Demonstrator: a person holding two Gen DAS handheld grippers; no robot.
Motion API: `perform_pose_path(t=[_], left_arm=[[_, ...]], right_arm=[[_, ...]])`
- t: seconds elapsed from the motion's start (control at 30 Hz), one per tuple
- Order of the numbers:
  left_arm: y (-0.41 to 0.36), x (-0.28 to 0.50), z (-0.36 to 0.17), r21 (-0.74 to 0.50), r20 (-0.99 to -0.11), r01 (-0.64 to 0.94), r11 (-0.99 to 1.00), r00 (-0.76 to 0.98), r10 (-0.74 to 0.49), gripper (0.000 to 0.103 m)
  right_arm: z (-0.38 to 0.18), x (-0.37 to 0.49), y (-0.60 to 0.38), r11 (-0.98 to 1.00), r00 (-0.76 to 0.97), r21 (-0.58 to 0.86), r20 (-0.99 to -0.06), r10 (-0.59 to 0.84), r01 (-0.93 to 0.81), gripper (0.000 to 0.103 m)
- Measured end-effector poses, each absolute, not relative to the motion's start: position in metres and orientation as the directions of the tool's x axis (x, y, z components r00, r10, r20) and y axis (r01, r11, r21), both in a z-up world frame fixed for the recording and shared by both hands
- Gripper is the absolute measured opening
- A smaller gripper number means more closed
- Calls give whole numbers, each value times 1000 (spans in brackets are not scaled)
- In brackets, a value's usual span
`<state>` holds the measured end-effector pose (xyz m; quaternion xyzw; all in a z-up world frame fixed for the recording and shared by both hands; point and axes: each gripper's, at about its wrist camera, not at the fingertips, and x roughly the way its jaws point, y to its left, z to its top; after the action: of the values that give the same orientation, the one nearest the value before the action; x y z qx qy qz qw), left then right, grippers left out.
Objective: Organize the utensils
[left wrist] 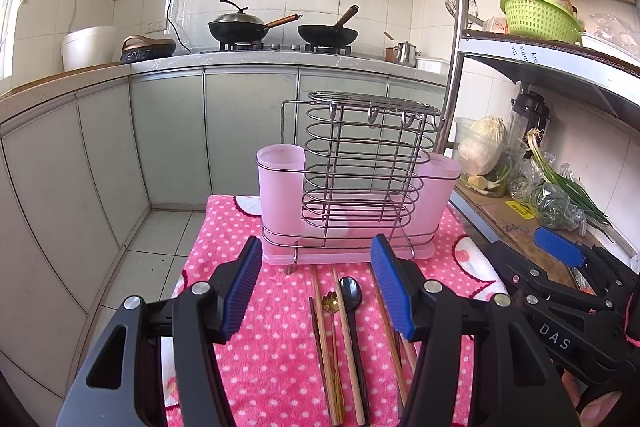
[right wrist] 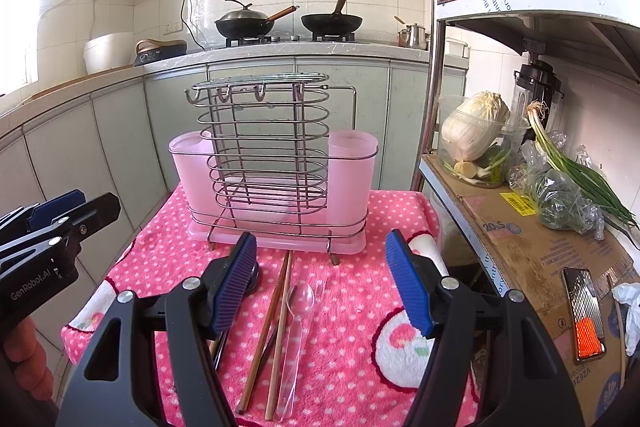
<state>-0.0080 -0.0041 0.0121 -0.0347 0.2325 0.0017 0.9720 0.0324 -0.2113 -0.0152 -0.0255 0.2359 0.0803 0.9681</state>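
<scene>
Pink towel (right wrist: pixel 352 307): two spoons (both loose)

White letters "DAS" stand on the black body of the right gripper (left wrist: pixel 558 253), at four o'clock in the left wrist view. In the right wrist view, "GenRobot.AI" is printed on the black left gripper (right wrist: pixel 60 205), at nine o'clock.

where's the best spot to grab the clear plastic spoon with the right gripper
Probably mid-handle on the clear plastic spoon, from straight above, fingers either side of its width. It lies flat on the pink towel, bowl toward the rack; chopsticks crowd its left side, its right is freer.
</scene>
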Motion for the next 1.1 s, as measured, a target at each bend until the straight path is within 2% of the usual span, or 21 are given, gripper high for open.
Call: perform_pose_path(t=[1.1], left_arm=[[-2, 0, 0, -69, -472, -20, 997, 882, -15, 57]], right_arm=[[-19, 36, -213, 986, 870, -2, -470, 147, -167, 67]])
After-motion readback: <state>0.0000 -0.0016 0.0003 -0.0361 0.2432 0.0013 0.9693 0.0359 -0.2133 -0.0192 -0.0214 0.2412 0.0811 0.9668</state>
